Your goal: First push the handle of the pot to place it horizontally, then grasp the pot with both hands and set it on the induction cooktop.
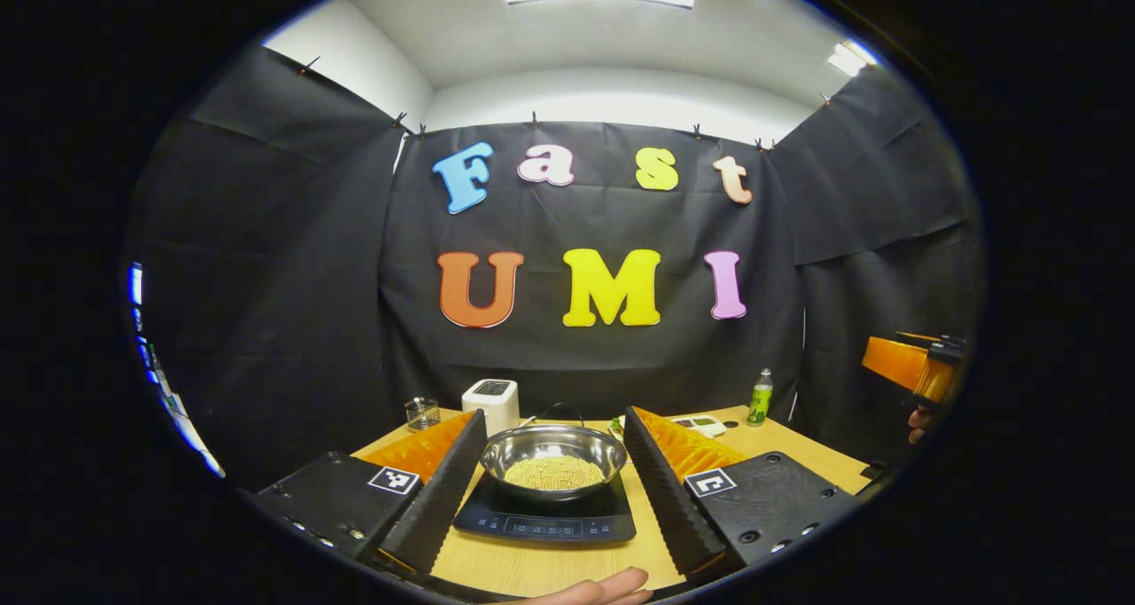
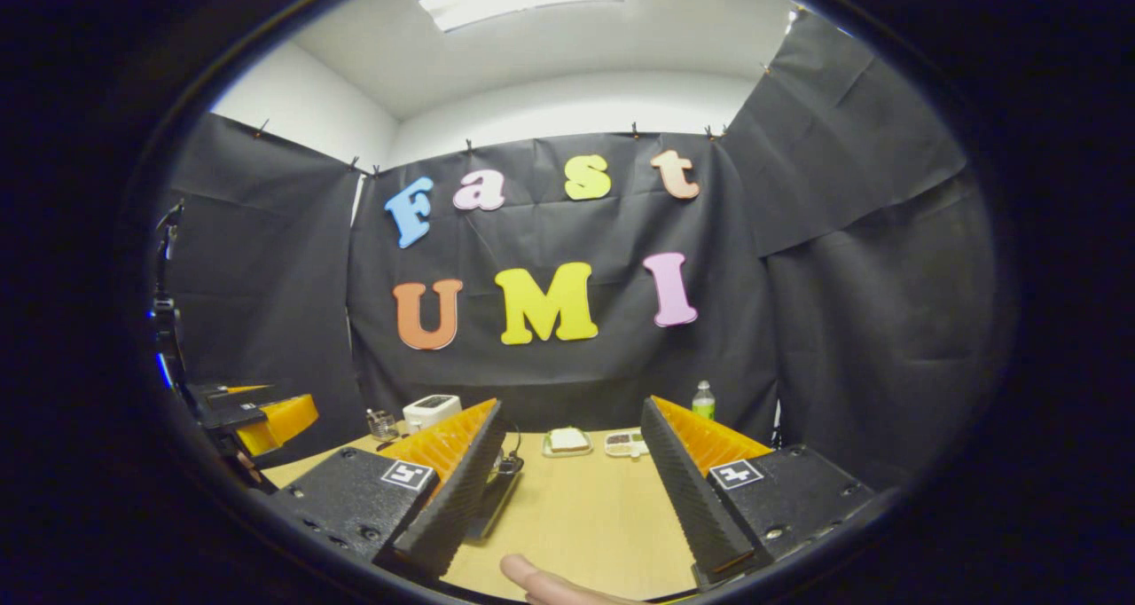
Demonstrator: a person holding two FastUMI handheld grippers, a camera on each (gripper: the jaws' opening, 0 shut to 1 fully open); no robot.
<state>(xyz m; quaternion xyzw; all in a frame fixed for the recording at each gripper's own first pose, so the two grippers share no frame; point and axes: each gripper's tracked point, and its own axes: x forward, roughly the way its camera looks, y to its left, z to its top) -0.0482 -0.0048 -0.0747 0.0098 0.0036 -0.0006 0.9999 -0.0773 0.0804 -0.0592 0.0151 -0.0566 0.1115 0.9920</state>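
Table (image 1: pixel 541 565) is light wood and carries everything, with small clutter pushed to the back so the front stays free for work. Cooktop (image 1: pixel 545 514) lies flat near the front edge, controls toward the person; its edge also peeks past the left finger in the right gripper view (image 2: pixel 497 490). Pot (image 1: pixel 553 456) already sits centred on the cooktop, level, grainy yellowish filling in the bottom, thin bail handle (image 1: pixel 560 407) showing just over the far rim, apparently lying back rather than upright. Judged from that, the placing looks done. Left gripper (image 1: pixel 554 490) is released, fingers spread wide either side of pot and cooktop, touching neither, held back as if retreated. Right gripper (image 2: pixel 567 490) is also spread open with nothing between its fingers, over bare table off to the side of the cooktop; in the left gripper view it hangs at the far right (image 1: pixel 913 365), well apart from the pot. At the back: white box (image 1: pixel 490 402), green bottle (image 1: pixel 760 397), small glass (image 1: pixel 423 412), two dishes (image 2: pixel 567 442).
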